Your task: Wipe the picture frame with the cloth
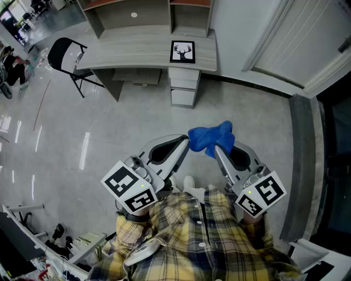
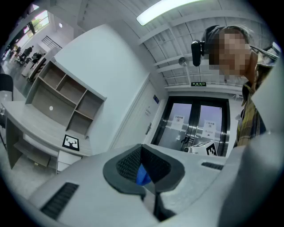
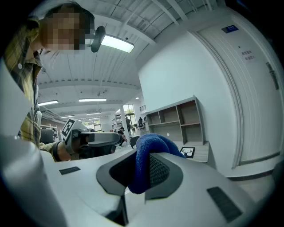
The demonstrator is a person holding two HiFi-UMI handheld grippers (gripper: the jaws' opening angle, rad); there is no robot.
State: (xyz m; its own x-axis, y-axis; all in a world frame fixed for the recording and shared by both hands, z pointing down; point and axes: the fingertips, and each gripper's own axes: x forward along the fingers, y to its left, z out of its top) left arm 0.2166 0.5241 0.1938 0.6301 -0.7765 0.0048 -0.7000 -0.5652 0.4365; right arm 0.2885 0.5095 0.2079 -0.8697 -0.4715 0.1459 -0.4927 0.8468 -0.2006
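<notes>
The picture frame (image 1: pixel 182 51), black with a white deer print, stands on the far desk (image 1: pixel 131 52); it also shows small in the left gripper view (image 2: pixel 71 142) and the right gripper view (image 3: pixel 188 152). My right gripper (image 1: pixel 218 147) is shut on a bunched blue cloth (image 1: pixel 211 137), which bulges up between its pads (image 3: pixel 148 148). My left gripper (image 1: pixel 185 141) is held level beside it, jaws shut, its tip against the cloth's left edge. A sliver of blue (image 2: pixel 143 175) shows in the slit between the left pads; whether it is pinched I cannot tell.
I stand on a grey floor some way back from the desk. A white drawer unit (image 1: pixel 184 85) sits under the frame, a black chair (image 1: pixel 63 55) stands at the desk's left end, and shelves (image 1: pixel 142 13) rise behind. A wall and doorway run along the right.
</notes>
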